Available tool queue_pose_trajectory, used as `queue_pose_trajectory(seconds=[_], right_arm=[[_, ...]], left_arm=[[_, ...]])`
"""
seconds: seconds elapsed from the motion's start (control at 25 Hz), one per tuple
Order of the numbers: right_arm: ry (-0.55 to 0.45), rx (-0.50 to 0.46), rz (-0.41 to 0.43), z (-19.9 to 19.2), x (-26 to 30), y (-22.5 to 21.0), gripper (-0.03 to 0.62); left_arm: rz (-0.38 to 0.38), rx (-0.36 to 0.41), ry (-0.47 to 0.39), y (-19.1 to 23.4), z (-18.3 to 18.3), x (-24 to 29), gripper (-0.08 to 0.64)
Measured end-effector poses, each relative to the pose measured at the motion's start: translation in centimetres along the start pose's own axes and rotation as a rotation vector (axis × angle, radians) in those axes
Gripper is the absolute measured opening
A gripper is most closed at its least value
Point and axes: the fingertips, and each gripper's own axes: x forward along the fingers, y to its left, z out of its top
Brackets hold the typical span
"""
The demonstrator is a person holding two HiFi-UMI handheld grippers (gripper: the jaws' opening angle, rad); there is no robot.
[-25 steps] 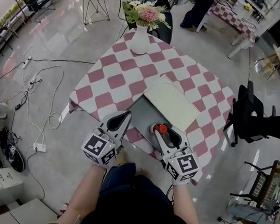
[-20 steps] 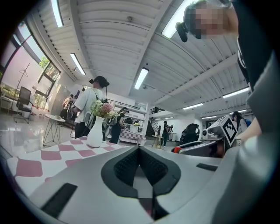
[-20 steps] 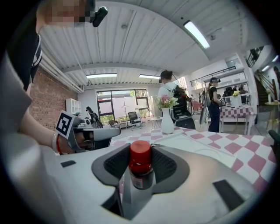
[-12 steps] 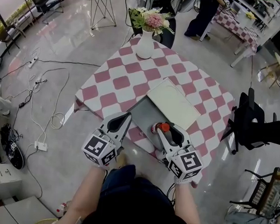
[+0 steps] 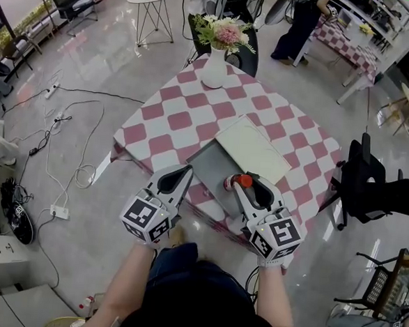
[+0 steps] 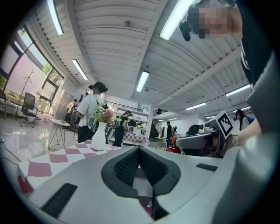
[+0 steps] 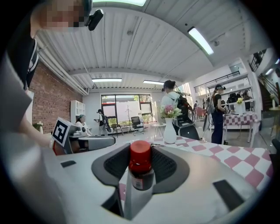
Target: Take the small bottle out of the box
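Observation:
A small dark bottle with a red cap (image 5: 244,179) is clamped upright in my right gripper (image 5: 247,186), above the near right corner of the open grey box (image 5: 208,165). In the right gripper view the bottle (image 7: 140,168) stands between the pads, its red cap above them. The box's cream lid (image 5: 251,149) lies open toward the far right. My left gripper (image 5: 184,170) hovers at the box's near left edge, jaws closed with nothing between them (image 6: 139,151). The box sits on a table with a pink and white checked cloth (image 5: 187,116).
A white vase of flowers (image 5: 215,64) stands at the table's far corner. A black chair (image 5: 371,179) is right of the table. Cables and a power strip (image 5: 58,213) lie on the floor to the left. People stand at the back.
My right gripper has carried the bottle slightly farther and to the right. The left gripper has hardly moved.

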Motion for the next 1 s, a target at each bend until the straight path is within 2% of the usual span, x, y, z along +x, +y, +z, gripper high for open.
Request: queue_pose_trajectory(seconds=[1.0], right_arm=[[-0.050, -0.045, 0.030, 3.0, -2.9, 1.0, 0.148]], left_arm=[[0.051, 0.019, -0.041, -2.4, 2.8, -2.7, 0.003]])
